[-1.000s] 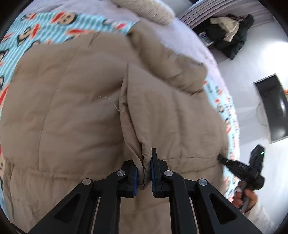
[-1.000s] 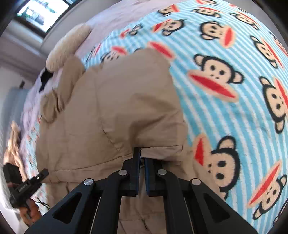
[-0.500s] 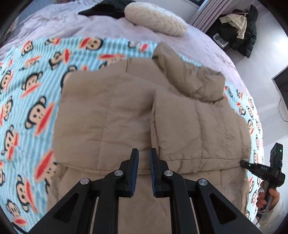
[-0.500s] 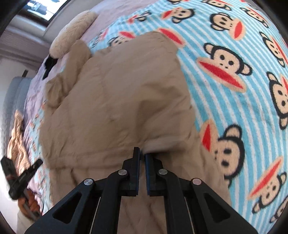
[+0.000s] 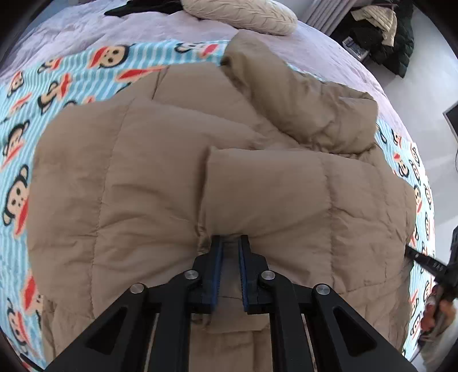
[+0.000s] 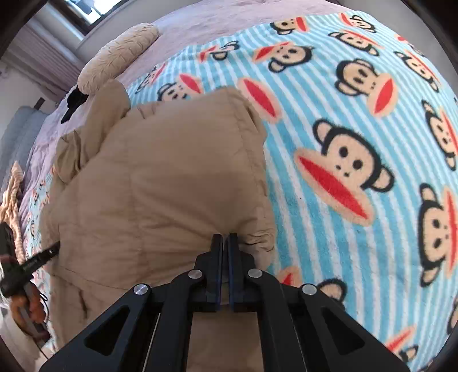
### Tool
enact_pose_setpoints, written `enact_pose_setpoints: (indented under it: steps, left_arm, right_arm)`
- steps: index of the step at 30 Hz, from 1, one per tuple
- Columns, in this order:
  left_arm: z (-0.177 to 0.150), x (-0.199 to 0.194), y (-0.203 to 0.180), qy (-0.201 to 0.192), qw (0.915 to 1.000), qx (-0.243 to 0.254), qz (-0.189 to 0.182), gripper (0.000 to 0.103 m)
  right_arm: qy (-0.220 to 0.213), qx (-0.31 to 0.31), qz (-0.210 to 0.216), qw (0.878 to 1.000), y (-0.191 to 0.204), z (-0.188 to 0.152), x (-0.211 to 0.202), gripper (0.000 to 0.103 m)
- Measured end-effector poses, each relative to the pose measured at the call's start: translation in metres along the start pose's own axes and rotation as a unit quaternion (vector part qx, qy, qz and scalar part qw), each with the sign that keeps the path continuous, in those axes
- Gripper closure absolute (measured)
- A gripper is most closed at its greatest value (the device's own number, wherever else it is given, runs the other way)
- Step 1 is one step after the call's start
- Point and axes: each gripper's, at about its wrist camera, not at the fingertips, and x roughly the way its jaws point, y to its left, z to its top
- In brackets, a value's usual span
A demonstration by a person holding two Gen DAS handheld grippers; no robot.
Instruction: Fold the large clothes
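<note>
A large tan puffer jacket (image 5: 148, 183) lies on a blue striped monkey-print blanket (image 5: 25, 94), its sides folded in over the middle and its hood bunched at the far end (image 5: 300, 108). My left gripper (image 5: 229, 243) is slightly open, its tips at the near edge of the folded right panel, with no cloth clamped. My right gripper (image 6: 224, 243) is shut on the hem of the jacket's folded panel (image 6: 171, 183) beside the blanket (image 6: 343, 143). Each gripper shows at the edge of the other's view: the right one (image 5: 429, 266) and the left one (image 6: 31, 266).
A cream pillow (image 5: 243, 11) and a dark garment (image 5: 137, 7) lie on the lilac bedsheet (image 5: 86, 31) beyond the jacket. Dark clothes are piled off the bed at the far right (image 5: 383, 31). A window is at the upper left of the right wrist view (image 6: 74, 14).
My left gripper has let go of the jacket fold, pulled back, then come forward to the panel's near edge. My right gripper stays shut on the hem, and the panel now lies flatter.
</note>
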Motion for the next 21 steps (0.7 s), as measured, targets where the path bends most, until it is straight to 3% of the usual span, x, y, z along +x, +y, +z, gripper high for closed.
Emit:
enact_pose_setpoints:
  steps: [4,12,21]
  left_arm:
    - [0.001,-0.003,-0.001,0.001,1.0000,0.001,0.010,0.090]
    - [-0.013,-0.044,-0.010,-0.007,0.9974,0.026,0.067,0.090]
    - [-0.042,-0.078,-0.007,-0.018,0.9943,0.036,0.098,0.090]
  right_arm:
    - [-0.008,0.013,-0.009,1.000,0.003,0.000,0.005,0.102]
    - [-0.035,-0.001,-0.046,0.998,0.015,-0.008,-0.031,0.097]
    - [-0.011,0.017,-0.026,0.999,0.015,-0.046,-0.049,0.097]
